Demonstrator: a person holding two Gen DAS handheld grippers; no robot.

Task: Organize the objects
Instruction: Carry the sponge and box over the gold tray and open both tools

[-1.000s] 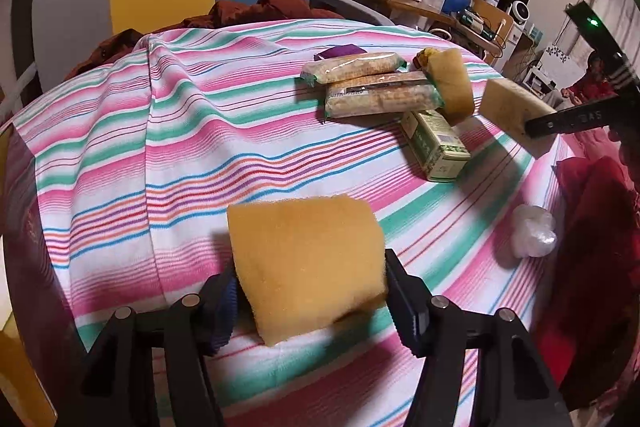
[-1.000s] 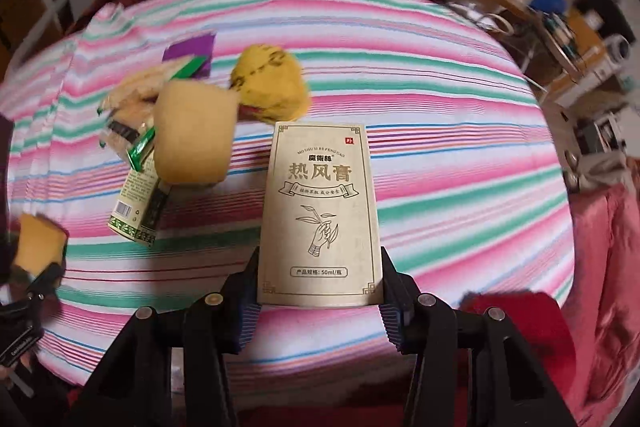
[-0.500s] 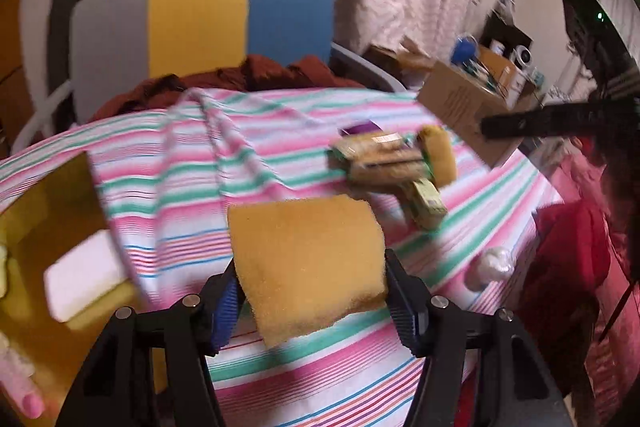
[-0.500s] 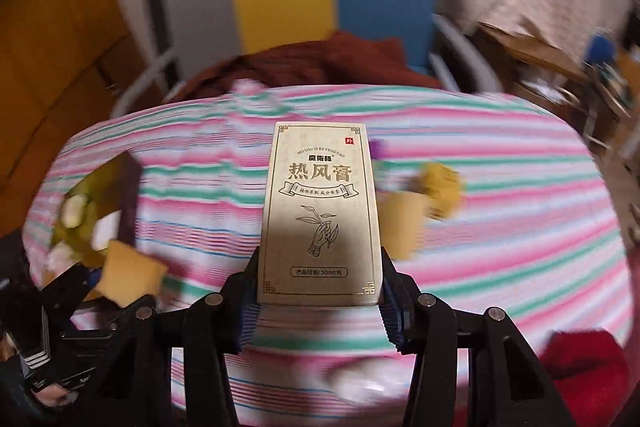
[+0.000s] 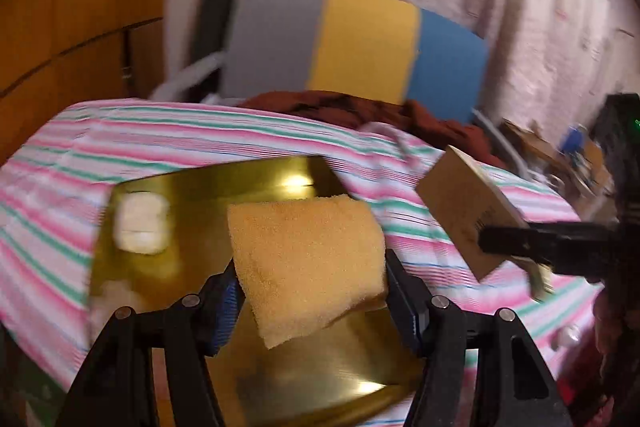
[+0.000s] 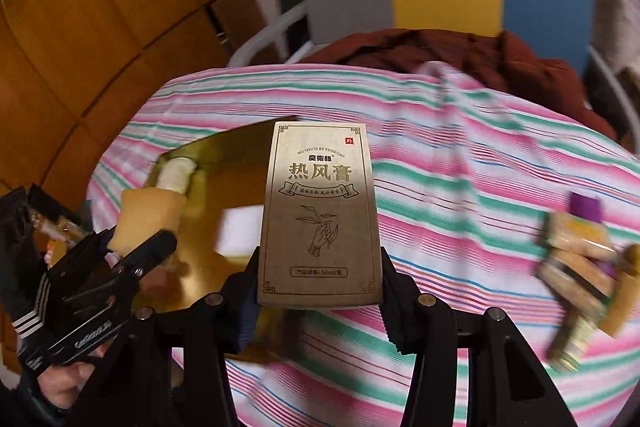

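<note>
Gold tray (image 5: 224, 183) on striped bench (image 6: 460, 163), white block inside. Left tool (image 5: 310, 293) clamped on sponge (image 5: 308, 263), hanging over tray. Right tool (image 6: 318, 281) clamped on box (image 6: 320, 215) just beside. Lower sponge flat into bare spot, clear of block, then let go; box after.

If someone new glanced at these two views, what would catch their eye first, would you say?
Probably the tan cardboard box with Chinese lettering, clamped upright in the right gripper. Next, the yellow sponge pinched in the left gripper above the shiny gold tray, which lies on the pink-and-green striped tablecloth.
</note>
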